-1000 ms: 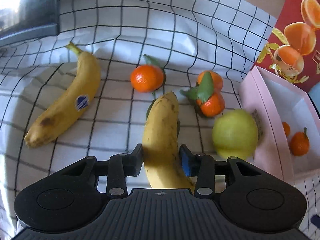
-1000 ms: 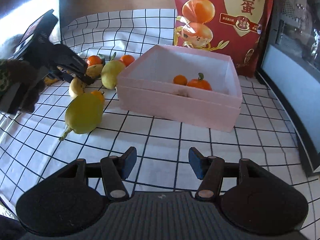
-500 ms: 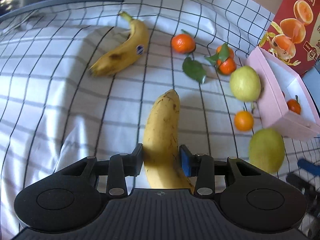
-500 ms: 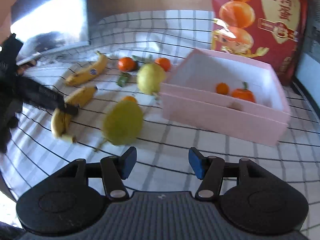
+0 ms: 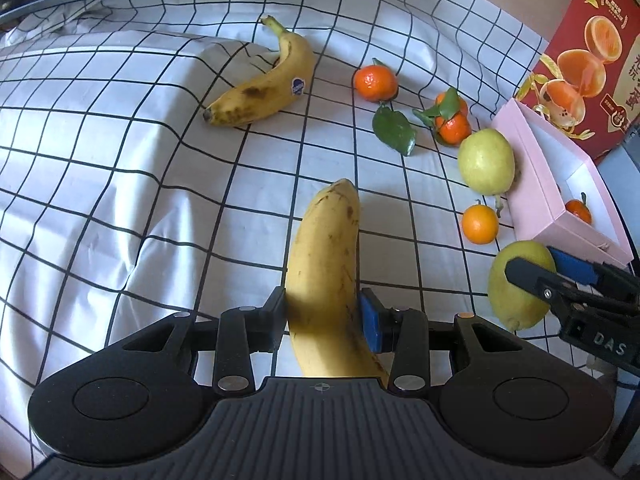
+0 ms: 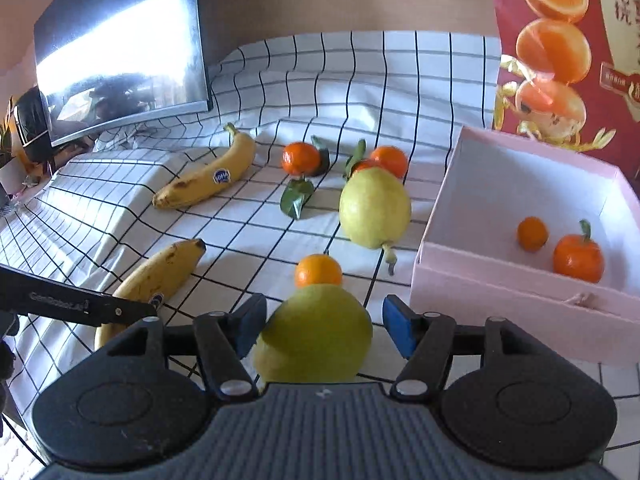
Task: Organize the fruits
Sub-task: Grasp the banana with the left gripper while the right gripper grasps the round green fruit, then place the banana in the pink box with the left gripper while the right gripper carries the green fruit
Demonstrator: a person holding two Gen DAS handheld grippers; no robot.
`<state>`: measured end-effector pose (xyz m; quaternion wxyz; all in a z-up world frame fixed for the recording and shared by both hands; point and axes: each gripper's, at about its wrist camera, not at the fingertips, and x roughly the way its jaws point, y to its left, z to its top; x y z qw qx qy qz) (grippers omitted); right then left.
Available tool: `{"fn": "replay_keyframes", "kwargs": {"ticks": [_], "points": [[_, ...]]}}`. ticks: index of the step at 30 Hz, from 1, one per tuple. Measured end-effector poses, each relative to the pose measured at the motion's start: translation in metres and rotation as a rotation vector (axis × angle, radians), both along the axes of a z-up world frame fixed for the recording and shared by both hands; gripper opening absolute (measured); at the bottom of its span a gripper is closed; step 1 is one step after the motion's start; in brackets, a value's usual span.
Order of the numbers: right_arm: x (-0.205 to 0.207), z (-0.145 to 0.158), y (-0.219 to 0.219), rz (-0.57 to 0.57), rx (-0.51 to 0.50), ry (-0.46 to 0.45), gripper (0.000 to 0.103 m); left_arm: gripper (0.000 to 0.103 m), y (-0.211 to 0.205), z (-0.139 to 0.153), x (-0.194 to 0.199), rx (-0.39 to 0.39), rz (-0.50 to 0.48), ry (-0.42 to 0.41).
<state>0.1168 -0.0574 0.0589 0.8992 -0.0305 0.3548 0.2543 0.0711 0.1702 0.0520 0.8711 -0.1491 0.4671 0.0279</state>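
We hold a banana in our left gripper, its jaws pinching the fruit on both sides near its lower half, the blunt tip pointing away from us over the checked cloth that covers the tabletop. From the right wrist view that same banana hangs low on the left of the scene, with the dark arm of the left gripper crossing in front of it.

Our right gripper has its jaws spread around a green pear; both blue pads sit beside the fruit with a visible gap on each side, so it is not yet clamped. In the left wrist view we see the right gripper reaching over that green pear from the right edge.

Just beyond the pear lies a small orange, and past it a second pear close to the wall of the pink box. The box holds two mandarins. Farther back on the cloth rest a second banana with a blue sticker, a lone mandarin, a loose green leaf and a leafy pair of mandarins. A red carton printed with halved eggs stands behind the box, and a dark monitor stands at the back left.
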Motion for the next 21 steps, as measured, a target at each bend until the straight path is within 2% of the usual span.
{"fn": "replay_keyframes", "kwargs": {"ticks": [4, 8, 14, 21], "points": [[-0.01, -0.001, -0.013, 0.002, 0.024, 0.009, 0.069, 0.043, -0.001, 0.0, -0.001, -0.002, 0.003, -0.002], [-0.02, 0.0, -0.023, 0.008, 0.028, 0.021, 0.069, 0.043, -0.001, 0.0, -0.001, 0.0, 0.003, -0.003], [-0.007, -0.011, -0.015, 0.009, 0.057, 0.069, 0.069, 0.044, 0.0, 0.0, -0.001, -0.004, -0.003, -0.008], [0.006, -0.024, 0.002, 0.04, -0.022, 0.044, 0.07, 0.044, 0.0, 0.0, -0.005, -0.009, 0.008, -0.025]]}}
